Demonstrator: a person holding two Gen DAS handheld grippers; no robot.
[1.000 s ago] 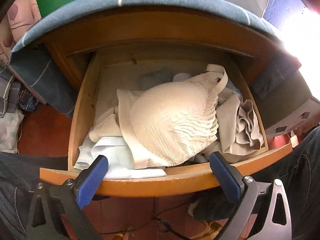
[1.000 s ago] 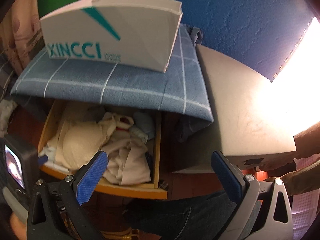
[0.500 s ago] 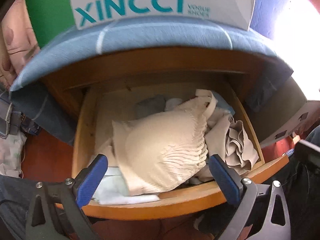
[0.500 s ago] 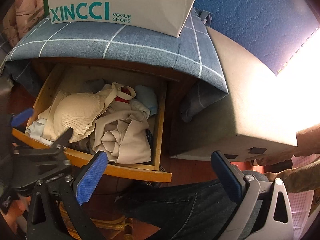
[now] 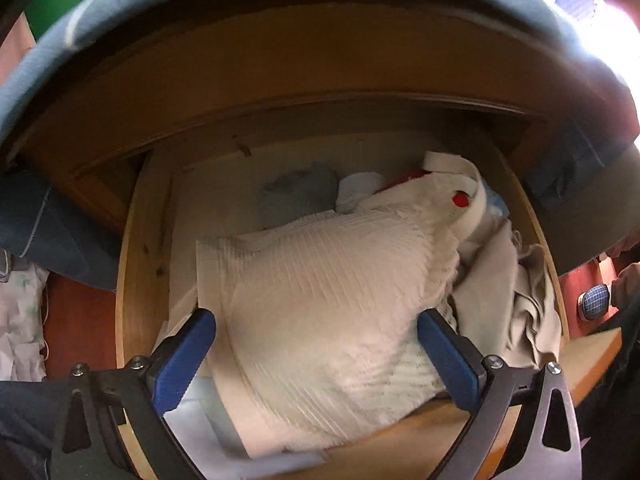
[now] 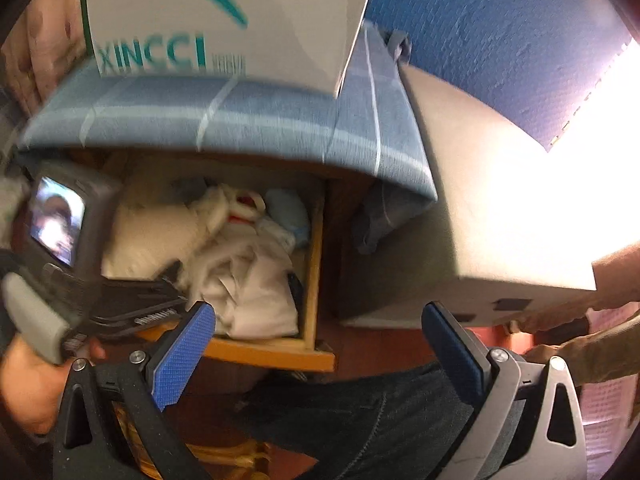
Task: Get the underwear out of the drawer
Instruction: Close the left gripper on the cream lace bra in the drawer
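Wooden drawer [image 5: 140, 264], cream bra [image 5: 332, 300] lying diagonally, strap end far-right

Cream bra [image 5: 328, 320] covers most of drawer [image 5: 140, 264] contents; pale blue cloth [image 5: 192, 404] under it mostly hidden near left. Grey-blue garment [image 5: 296, 196] at far end half hidden behind bra. Red item [image 5: 460, 199] shows only as small patch; kind unclear. Shoe box [image 6: 224, 28] lettering smeared by motion blur, top cut off by frame edge. Right wrist view: left gripper [image 6: 120, 300] blurred, fingertips lost among clothes. Window glare [image 6: 592, 168] washes out far right. Dark item [image 6: 295, 288] by drawer's right wall too small to identify.
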